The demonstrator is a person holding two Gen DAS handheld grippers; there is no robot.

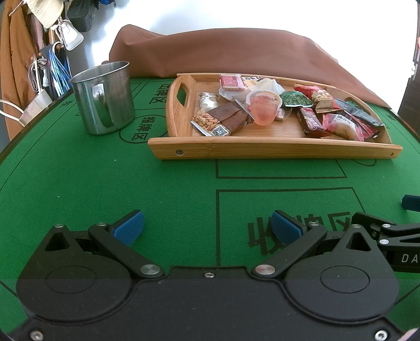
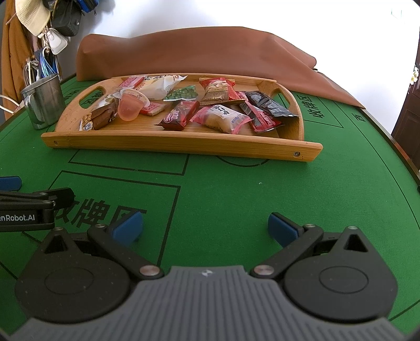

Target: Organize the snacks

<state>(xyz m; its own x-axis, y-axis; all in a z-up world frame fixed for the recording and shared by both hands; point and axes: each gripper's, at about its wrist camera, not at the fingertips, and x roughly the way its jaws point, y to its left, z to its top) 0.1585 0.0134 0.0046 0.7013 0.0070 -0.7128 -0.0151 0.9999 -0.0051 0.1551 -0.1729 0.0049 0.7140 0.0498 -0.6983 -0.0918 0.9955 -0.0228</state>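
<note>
Since both tongs, left tongs [image 1: 207, 225] and right tongs [image 2: 204, 225], hang released and empty, pinch the light, crinkly packets [image 2: 223, 118] by their sealed edges (jelly cup [image 2: 130, 106] squashes).

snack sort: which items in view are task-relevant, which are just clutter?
Task-relevant:
- wooden tray
- snack packets piled in it
- pink jelly cup in it
- left gripper and right gripper, both open and empty

Possibly relevant or clutter:
- steel mug, left of the tray, use unclear
- brown cloth behind the tray
- bags and hat hanging at back
</note>
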